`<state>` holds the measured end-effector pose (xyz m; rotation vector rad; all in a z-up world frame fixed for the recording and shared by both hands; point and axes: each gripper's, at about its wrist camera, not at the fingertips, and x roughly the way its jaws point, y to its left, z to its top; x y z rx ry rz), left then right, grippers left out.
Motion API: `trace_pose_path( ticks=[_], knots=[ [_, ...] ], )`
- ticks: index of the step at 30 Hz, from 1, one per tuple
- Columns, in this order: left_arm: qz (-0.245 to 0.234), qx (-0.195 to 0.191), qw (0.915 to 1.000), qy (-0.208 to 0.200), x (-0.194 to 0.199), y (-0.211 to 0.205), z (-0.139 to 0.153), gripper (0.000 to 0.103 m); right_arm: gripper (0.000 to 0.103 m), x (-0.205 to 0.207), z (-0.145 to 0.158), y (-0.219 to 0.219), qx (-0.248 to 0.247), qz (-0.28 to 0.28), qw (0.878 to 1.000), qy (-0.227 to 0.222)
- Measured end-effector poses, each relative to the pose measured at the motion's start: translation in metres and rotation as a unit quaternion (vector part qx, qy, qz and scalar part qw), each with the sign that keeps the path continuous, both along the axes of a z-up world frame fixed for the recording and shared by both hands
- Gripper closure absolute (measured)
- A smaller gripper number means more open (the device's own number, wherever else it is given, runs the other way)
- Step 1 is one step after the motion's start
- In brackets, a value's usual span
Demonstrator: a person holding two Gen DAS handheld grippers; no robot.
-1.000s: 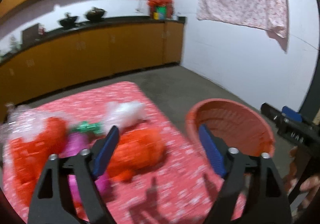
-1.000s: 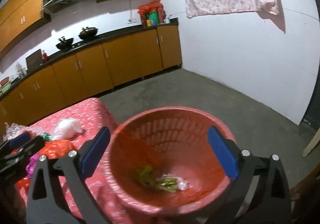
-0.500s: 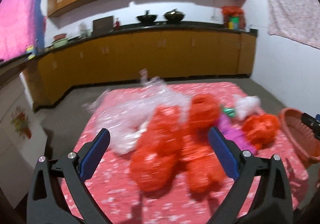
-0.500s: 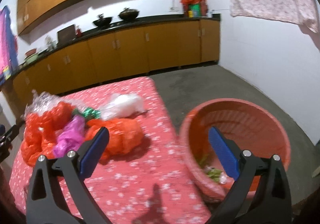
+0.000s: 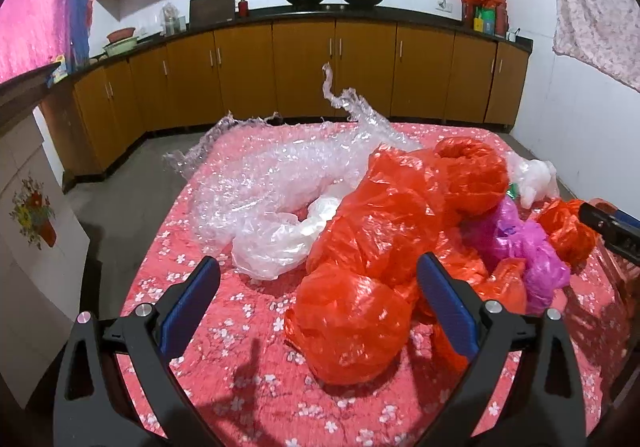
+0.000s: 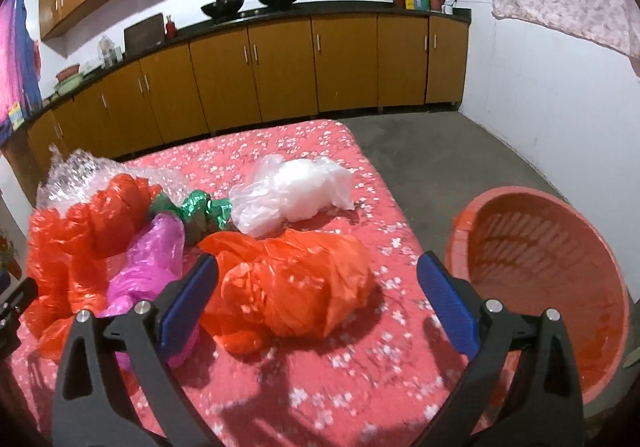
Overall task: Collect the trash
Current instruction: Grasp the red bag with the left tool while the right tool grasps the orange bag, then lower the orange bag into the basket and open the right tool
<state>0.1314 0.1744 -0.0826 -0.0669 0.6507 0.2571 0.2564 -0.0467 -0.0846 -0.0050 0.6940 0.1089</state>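
Note:
A heap of plastic trash lies on a table with a red flowered cloth (image 5: 224, 327). In the left wrist view a big red bag (image 5: 376, 231) sits just ahead, with clear bubble wrap (image 5: 272, 171) and a purple bag (image 5: 516, 243) beside it. My left gripper (image 5: 318, 265) is open, with the red bag's near end just beyond its blue pads and untouched. In the right wrist view my right gripper (image 6: 317, 262) is open just short of an orange bag (image 6: 296, 279). Behind that lie a white bag (image 6: 296, 191) and a green wrapper (image 6: 200, 207). A red plastic basket (image 6: 520, 231) stands to the right, below the table.
Wooden kitchen cabinets (image 5: 304, 71) with a dark counter run along the far wall, with pots on top. A white wall (image 6: 552, 95) with a hanging cloth closes the right side. Grey floor (image 6: 432, 151) lies between table, cabinets and basket. A flower-printed panel (image 5: 32, 215) stands left of the table.
Both views have swung left, away from the basket and onto the table's trash heap. The basket has left the left wrist view. My left gripper's jaws stand wider than a second ago.

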Motion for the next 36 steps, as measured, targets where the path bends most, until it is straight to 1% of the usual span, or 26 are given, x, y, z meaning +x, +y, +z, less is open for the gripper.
trace_pose_path(
  ticks=[5,9,10,12,14,15,16,22,23,29,31,36],
  knots=[
    [-0.006,-0.010,0.9997,0.020,0.013,0.002,-0.009,0.007,0.006,0.009,-0.009,0.009,-0.002,0.010,1.000,0.014],
    [-0.018,-0.019,0.9990,0.037,0.020,0.000,-0.014,0.013,0.006,0.014,-0.016,0.010,0.006,0.018,0.999,0.029],
    [-0.022,-0.025,0.9987,0.040,0.022,0.001,-0.016,0.016,0.007,0.015,-0.018,0.010,0.009,0.021,0.999,0.033],
    [-0.026,-0.039,0.9980,0.042,0.023,0.003,-0.015,0.023,0.014,0.016,-0.021,0.011,0.017,0.032,0.998,0.042],
    [-0.035,-0.056,0.9969,0.043,0.022,0.003,-0.016,0.035,0.023,0.016,-0.023,0.011,0.023,0.042,0.998,0.050],
    [-0.039,-0.059,0.9966,0.043,0.022,0.003,-0.016,0.039,0.026,0.016,-0.024,0.010,0.025,0.044,0.997,0.051],
    [-0.043,-0.062,0.9963,0.042,0.021,0.002,-0.016,0.043,0.031,0.016,-0.024,0.010,0.028,0.046,0.997,0.052],
    [-0.051,-0.061,0.9963,0.034,0.014,0.003,-0.013,0.058,0.049,0.011,-0.023,0.006,0.038,0.048,0.997,0.048],
    [-0.050,-0.062,0.9963,0.033,0.013,0.004,-0.012,0.059,0.053,0.010,-0.022,0.005,0.039,0.049,0.997,0.047],
    [-0.042,-0.062,0.9970,0.021,0.003,0.009,-0.006,0.065,0.063,0.000,-0.017,0.000,0.049,0.048,0.997,0.042],
    [-0.039,-0.063,0.9971,0.015,0.001,0.011,-0.003,0.065,0.064,-0.002,-0.015,-0.002,0.051,0.048,0.997,0.040],
    [-0.033,-0.066,0.9973,-0.001,-0.008,0.013,0.008,0.065,0.065,-0.012,-0.007,-0.011,0.057,0.045,0.997,0.032]
  ],
)
